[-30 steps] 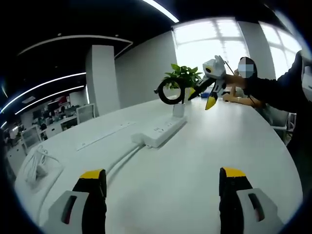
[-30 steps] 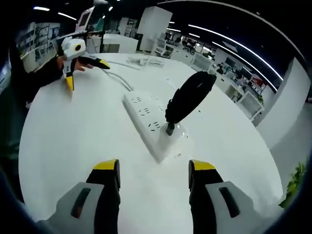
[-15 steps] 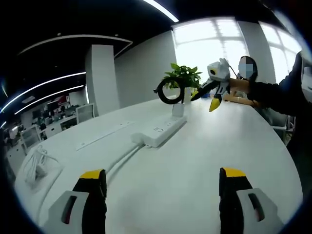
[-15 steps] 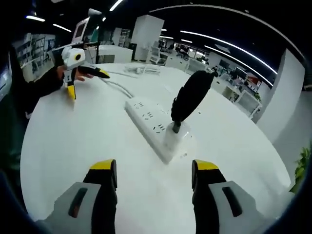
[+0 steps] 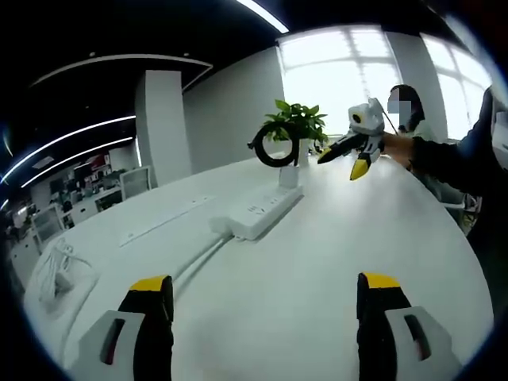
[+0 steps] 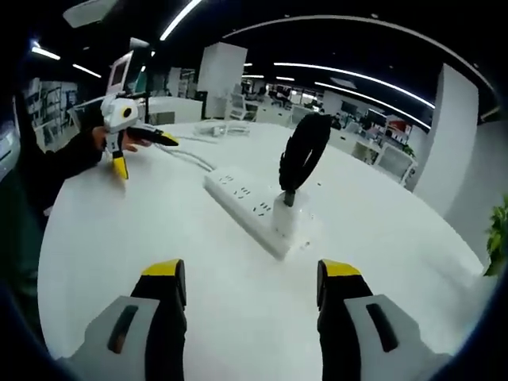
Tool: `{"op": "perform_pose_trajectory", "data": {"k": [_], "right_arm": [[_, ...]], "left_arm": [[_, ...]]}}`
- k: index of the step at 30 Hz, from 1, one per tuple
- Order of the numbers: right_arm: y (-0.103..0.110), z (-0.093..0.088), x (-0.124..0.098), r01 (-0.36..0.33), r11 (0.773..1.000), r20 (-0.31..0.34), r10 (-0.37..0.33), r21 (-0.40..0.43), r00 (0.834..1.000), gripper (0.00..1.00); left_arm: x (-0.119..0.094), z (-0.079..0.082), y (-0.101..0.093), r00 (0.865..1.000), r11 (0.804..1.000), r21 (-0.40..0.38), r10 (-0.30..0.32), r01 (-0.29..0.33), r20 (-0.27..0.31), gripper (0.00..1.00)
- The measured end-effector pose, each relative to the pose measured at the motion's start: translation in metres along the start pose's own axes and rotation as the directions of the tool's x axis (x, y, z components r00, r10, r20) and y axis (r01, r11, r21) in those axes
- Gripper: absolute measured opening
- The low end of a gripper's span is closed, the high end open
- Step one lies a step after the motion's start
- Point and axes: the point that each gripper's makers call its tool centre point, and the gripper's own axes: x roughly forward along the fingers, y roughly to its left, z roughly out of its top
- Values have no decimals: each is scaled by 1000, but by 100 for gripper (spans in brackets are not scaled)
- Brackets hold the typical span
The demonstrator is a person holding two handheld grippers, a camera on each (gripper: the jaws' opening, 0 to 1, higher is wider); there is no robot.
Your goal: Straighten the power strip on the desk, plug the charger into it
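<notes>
Left jaws: the left gripper [image 5: 263, 317] has its yellow-tipped jaws spread wide with nothing between them, held above bare desk [image 5: 317, 254]; in the right gripper view it hangs at far left, also spread and empty
Right jaws: the right gripper [image 6: 251, 298] is likewise spread and empty, near the close end of the strip; from the left gripper view it hangs in the air at far right, just right of the plant [image 5: 295, 125]
Power strip: the white power strip [image 6: 244, 208] lies flat near the middle of the desk, running from near right to far left in the right gripper view, its white cable [image 6: 186, 157] trailing on toward the far left
Charger: the white charger [image 6: 286, 216] stands upright in the near end of the strip, apparently seated; its black cord coil [image 6: 303, 157] rises above it
Beyond: a loose bundle of white cord [image 5: 57, 270] lies at the desk's left edge; a person sits at far right by the windows
Step in hand: judged from how things lie, both parts look done and the hands are clear of the work
Next move: probably none beyond a check that the plug sits fully home; if not, press it down while steadying the strip
</notes>
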Motion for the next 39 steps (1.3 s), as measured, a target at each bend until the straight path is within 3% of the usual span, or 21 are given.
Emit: {"op": "perform_pose_trajectory", "data": {"k": [4,16,22,29,35,39], "right_arm": [[2,-4,-2,2,999,33,-3,43,999,69],[12,-6,-19,38,997,96,-44,67,994,74],[14,-8,-23,33,991,157,-54,132,986,78],[19,-17,-24,47,988,171,-72,146,983,79],[20,-16,-30,67,988,204,-94,136,974,86],[27,-14,-31,55,987,223,-88,148,971,97]], "left_arm": [[1,2,-1,1000,1000,-4,-3,3,-1,99],[6,15,-4,1000,1000,11,-10,10,7,99],[8,17,-6,1000,1000,13,-15,14,8,98],[8,17,-8,1000,1000,11,-15,15,5,99],[10,20,-7,1000,1000,4,-16,16,7,99],[16,21,-11,1000,1000,7,-29,29,2,99]]}}
